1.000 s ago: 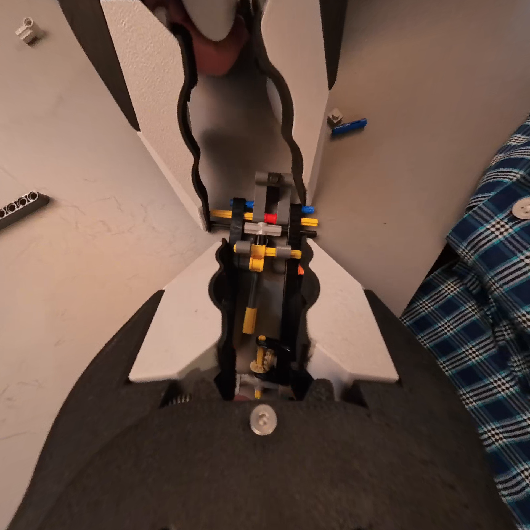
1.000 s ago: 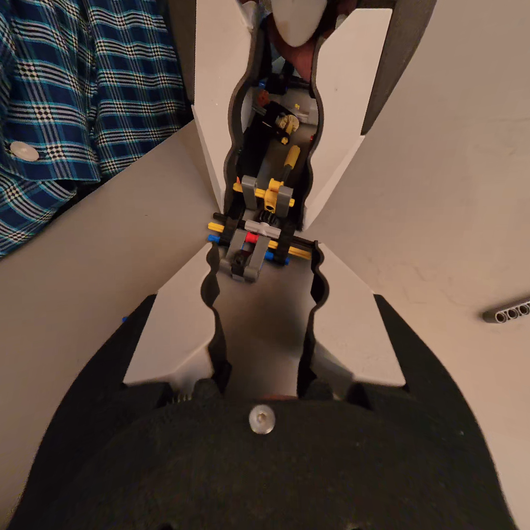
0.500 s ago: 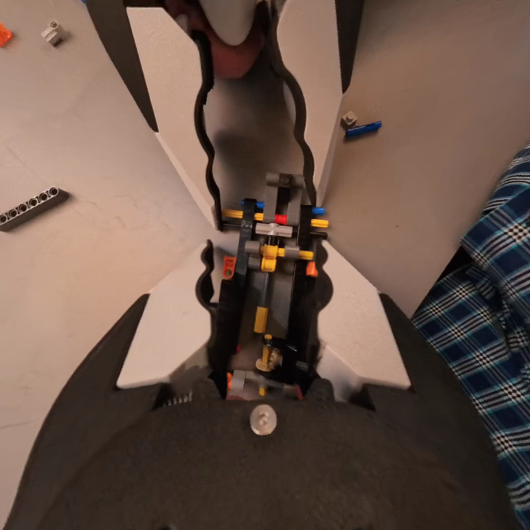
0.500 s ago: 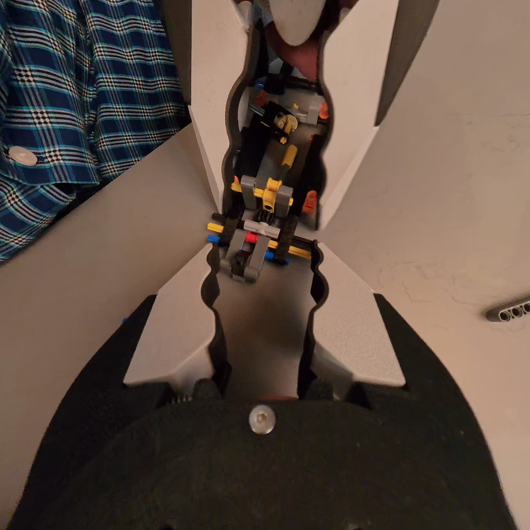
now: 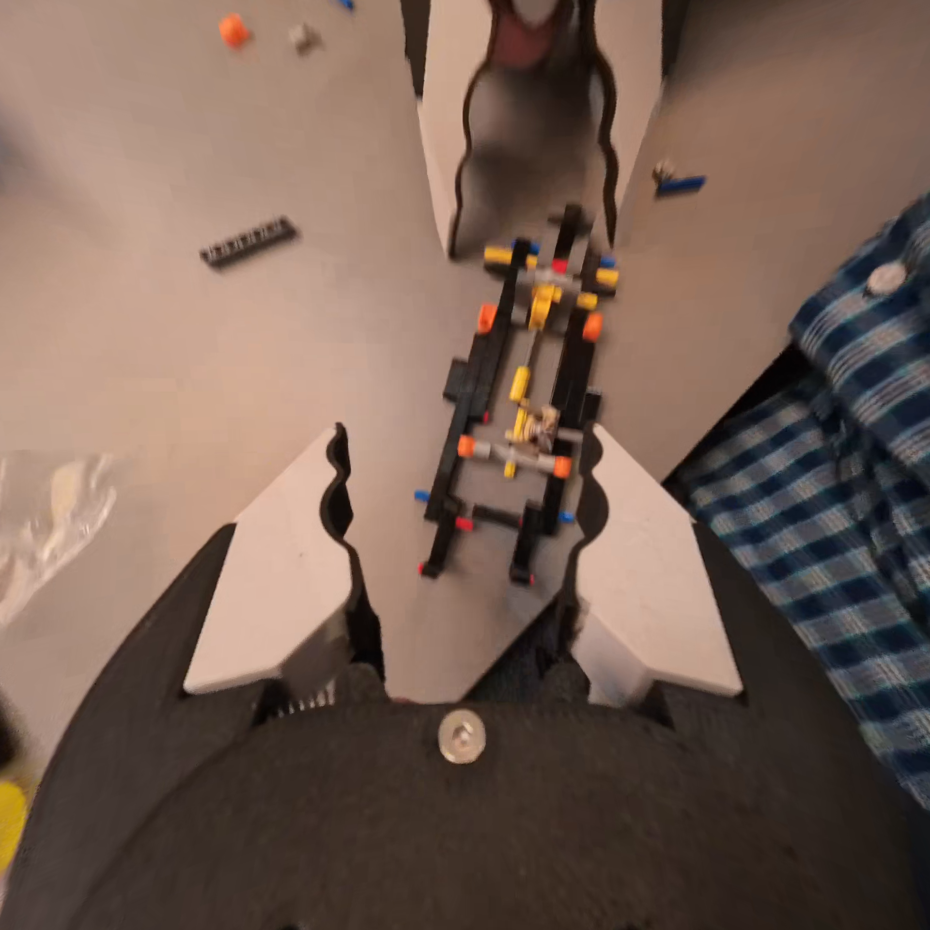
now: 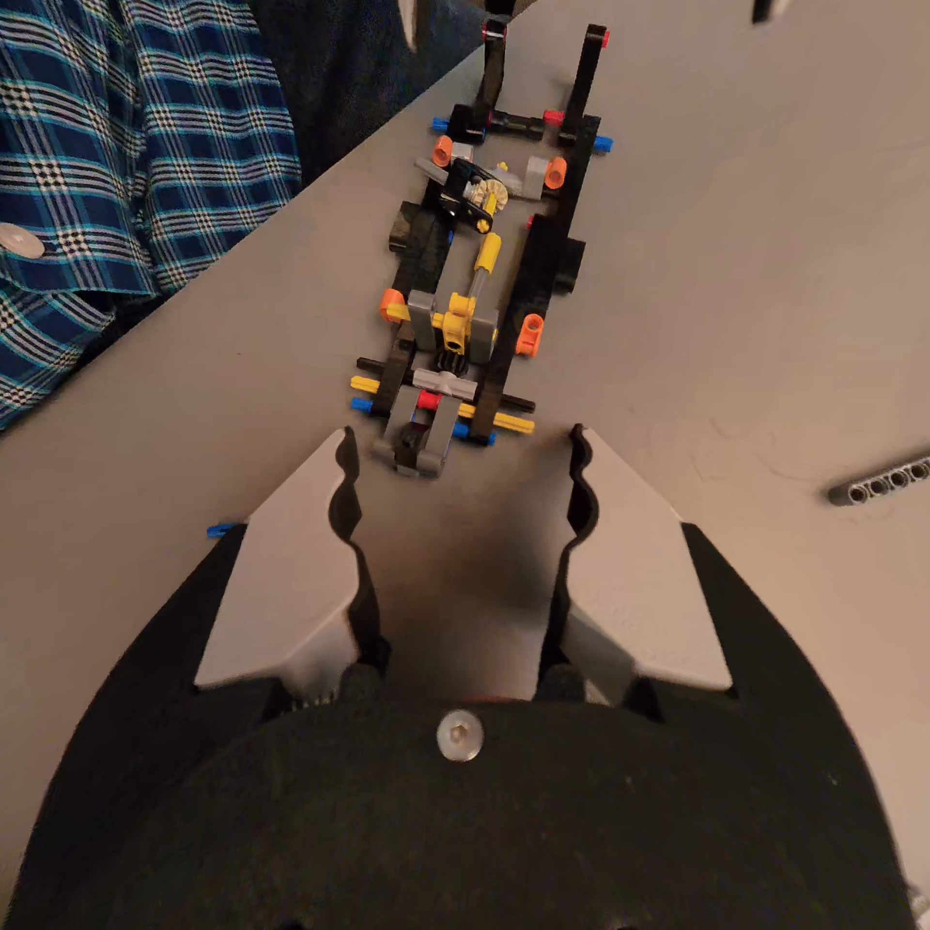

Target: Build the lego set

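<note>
Left wrist view is motion-blurred — small parts of the lego chassis (image 5: 523, 392) are hard to make out there. The chassis lies flat on the counter (image 5: 151, 352), its rear end close to the counter's edge, where a plaid shirt (image 6: 126, 151) overhangs. In the right wrist view the far tips of the chassis rails are cut off at the top.

Left claw (image 5: 465, 433) is spread wide and holds nothing; the chassis rear sits between its fingers, the right finger just beside a rail. Right claw (image 6: 460, 433) gapes empty too, just short of the chassis' grey front bracket.

Around the chassis: a dark holed beam (image 5: 249, 241) well apart, a blue pin (image 5: 679, 183) near its front, crumpled clear plastic (image 5: 55, 508) far off.
</note>
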`<state>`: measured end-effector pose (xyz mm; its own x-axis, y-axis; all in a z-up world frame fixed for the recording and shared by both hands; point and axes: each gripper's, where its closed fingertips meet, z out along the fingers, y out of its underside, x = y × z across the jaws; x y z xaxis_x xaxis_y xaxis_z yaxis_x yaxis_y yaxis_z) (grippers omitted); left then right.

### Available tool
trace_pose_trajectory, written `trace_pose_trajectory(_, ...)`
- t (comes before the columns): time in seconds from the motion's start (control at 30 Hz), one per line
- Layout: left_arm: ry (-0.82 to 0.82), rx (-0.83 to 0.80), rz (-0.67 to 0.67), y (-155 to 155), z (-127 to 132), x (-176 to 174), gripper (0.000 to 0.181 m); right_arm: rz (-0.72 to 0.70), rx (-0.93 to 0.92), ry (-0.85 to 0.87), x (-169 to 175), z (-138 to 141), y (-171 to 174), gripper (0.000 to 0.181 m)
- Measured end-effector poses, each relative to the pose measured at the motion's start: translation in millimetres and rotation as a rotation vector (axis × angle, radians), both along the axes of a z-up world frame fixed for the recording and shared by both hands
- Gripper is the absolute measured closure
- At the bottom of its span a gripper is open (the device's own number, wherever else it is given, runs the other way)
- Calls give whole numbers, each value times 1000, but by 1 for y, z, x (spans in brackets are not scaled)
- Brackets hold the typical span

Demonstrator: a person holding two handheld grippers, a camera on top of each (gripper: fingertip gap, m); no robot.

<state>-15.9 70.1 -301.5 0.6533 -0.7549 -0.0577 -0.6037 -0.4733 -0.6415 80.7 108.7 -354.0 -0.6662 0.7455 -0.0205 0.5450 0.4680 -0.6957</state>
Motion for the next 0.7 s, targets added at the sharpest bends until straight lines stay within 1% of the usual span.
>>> trace_pose_trajectory(0.1,8,-44,43,-19,-13,-21,91,-35,19,1,3,5,9,94)
trace_pose_trajectory(0.2,11,-64,58,-31,-23,-31,89,-74,-5,46,-2,25,9,95)
trace_pose_trajectory(0.3,50,-76,33,-35,-36,-32,88,-73,-2,64,-11,38,-4,94)
trace_pose_trajectory(0.43,112,-72,-17,-34,-46,-30,90,-42,40,49,-29,45,-27,92)
trace_pose_trajectory(0.53,116,-92,-45,-36,-53,-29,96,-27,51,19,-43,43,-40,92)
trace_pose_trajectory(0.7,97,-101,-71,-37,-55,-27,103,-19,78,-50,-61,28,-48,92)
